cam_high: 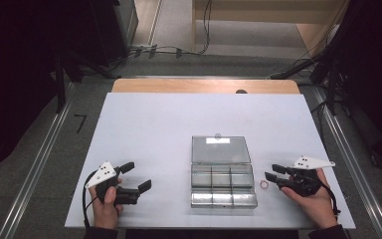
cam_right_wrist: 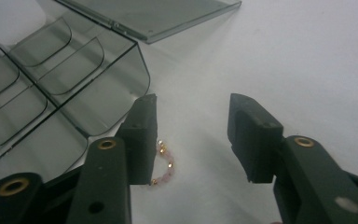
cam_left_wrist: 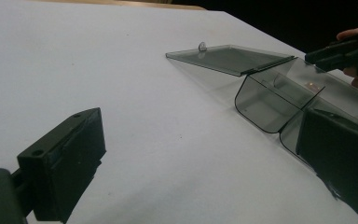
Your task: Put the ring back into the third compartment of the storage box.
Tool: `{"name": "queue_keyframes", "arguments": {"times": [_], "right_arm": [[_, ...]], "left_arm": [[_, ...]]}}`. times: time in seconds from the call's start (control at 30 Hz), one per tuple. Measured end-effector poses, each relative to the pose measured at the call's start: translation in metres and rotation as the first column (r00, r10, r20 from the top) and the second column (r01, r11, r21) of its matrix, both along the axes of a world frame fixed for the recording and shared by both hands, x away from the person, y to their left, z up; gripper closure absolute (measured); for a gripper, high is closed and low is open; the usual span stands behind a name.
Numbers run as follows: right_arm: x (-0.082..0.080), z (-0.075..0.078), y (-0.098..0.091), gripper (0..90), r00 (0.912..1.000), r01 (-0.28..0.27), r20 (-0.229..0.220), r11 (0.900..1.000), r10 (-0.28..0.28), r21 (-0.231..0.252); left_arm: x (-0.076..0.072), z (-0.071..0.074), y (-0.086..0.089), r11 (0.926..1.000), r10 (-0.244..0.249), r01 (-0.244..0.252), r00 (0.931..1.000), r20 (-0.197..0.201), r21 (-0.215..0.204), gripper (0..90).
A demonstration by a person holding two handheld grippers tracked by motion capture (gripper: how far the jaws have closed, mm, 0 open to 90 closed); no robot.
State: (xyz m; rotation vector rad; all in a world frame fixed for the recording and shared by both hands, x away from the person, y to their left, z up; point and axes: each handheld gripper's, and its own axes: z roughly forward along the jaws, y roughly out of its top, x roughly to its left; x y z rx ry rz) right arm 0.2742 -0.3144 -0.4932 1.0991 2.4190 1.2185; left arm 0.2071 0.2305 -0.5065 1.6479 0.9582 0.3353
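White table (cam_high: 149,129), bead ring (cam_right_wrist: 164,163) btwn right gripper (cam_right_wrist: 193,135) jaws, untouched

1. White worktop (cam_high: 144,129) with a wooden far edge (cam_high: 204,85).
2. Grey carpet floor (cam_high: 40,164); metal rails (cam_high: 35,169) run along both sides.
3. Black cables (cam_high: 169,50) lie behind; room edges are dark.
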Motion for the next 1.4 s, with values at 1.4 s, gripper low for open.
{"name": "queue_keyframes", "arguments": {"times": [1.4], "right_arm": [[0.004, -0.015, 0.000, 86.9, 0.9924, -0.105, -0.068, 0.9938, 0.102, -0.038]], "left_arm": [[0.002, -0.001, -0.003, 0.9999, -0.004, 0.004, 1.0000, -0.005, 0.012, 0.6]]}}
